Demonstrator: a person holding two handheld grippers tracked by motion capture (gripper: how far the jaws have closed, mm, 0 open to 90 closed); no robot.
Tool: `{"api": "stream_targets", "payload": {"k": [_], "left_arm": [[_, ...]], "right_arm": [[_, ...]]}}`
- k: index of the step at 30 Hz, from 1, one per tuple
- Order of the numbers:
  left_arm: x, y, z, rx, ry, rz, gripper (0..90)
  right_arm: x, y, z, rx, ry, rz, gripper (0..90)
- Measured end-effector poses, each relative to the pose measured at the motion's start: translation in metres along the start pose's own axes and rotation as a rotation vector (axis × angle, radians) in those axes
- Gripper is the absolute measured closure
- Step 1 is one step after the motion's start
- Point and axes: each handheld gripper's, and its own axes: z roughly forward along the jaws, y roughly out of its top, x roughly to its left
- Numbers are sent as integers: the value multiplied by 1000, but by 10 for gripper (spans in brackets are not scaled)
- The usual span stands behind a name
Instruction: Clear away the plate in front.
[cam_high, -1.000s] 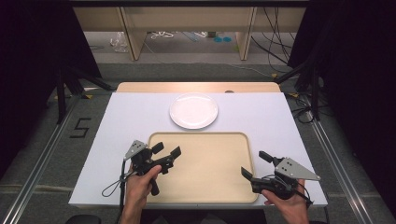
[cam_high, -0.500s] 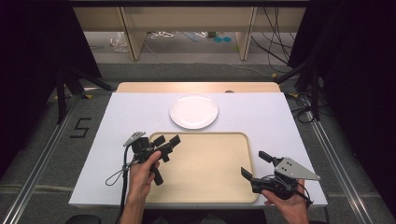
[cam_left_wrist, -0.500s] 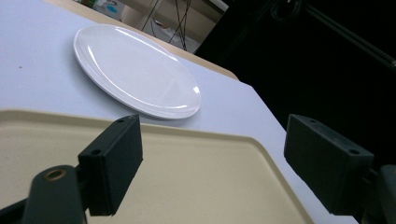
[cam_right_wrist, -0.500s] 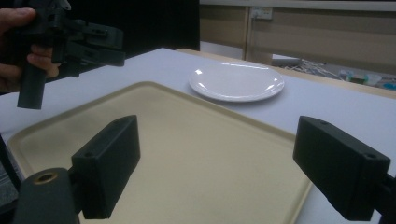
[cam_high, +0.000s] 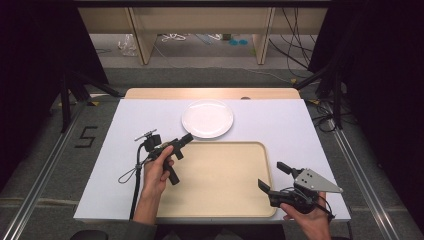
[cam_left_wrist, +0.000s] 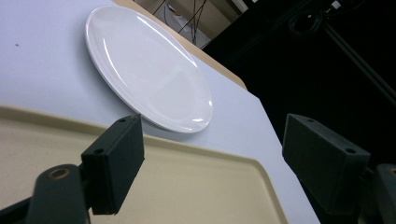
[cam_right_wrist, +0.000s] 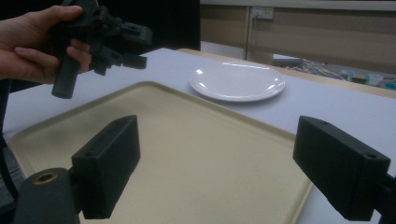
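A white plate (cam_high: 207, 118) lies on the white table cover, just past the far edge of a beige tray (cam_high: 220, 190). My left gripper (cam_high: 182, 145) hangs over the tray's far left corner, rolled onto its side, open, jaws toward the plate. In the left gripper view the plate (cam_left_wrist: 149, 70) sits tilted beyond the tray rim (cam_left_wrist: 196, 149), with nothing between the left gripper's (cam_left_wrist: 219, 163) jaws. My right gripper (cam_high: 272, 176) stands open at the tray's near right corner. In the right gripper view the right gripper (cam_right_wrist: 233, 172) looks across the bare tray (cam_right_wrist: 187, 135) to the plate (cam_right_wrist: 238, 81) and the left gripper (cam_right_wrist: 123, 42).
The white table cover (cam_high: 125, 130) reaches about a hand's width left of the tray. A wooden strip (cam_high: 210, 93) runs along the far table edge. Metal rails (cam_high: 45, 175) flank the table, and cables (cam_high: 295, 55) lie on the floor behind.
The left hand has lifted its gripper, rolled it onto its side and swung it forward toward the plate. The right gripper has stayed put.
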Motion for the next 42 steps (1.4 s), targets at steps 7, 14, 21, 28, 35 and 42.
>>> {"api": "stream_targets", "payload": {"k": [7,14,21,28,35,42], "left_arm": [[5,10,19,8,34,-46,206],[10,14,32,20,14,-140,212],[13,22,41,11,48,-157,240],[21,24,54,25,84,-198,245],[24,28,64,37,105,-206,250],[36,29,74,42,122,-260,262]], "right_arm": [[-1,0,1,-15,1,2,158],[-2,-1,1,-21,7,3,158],[-1,-1,0,-8,25,14,158],[-1,0,0,-12,31,15,158],[-1,0,0,-13,38,12,158],[-1,-1,0,-10,37,16,158]]}}
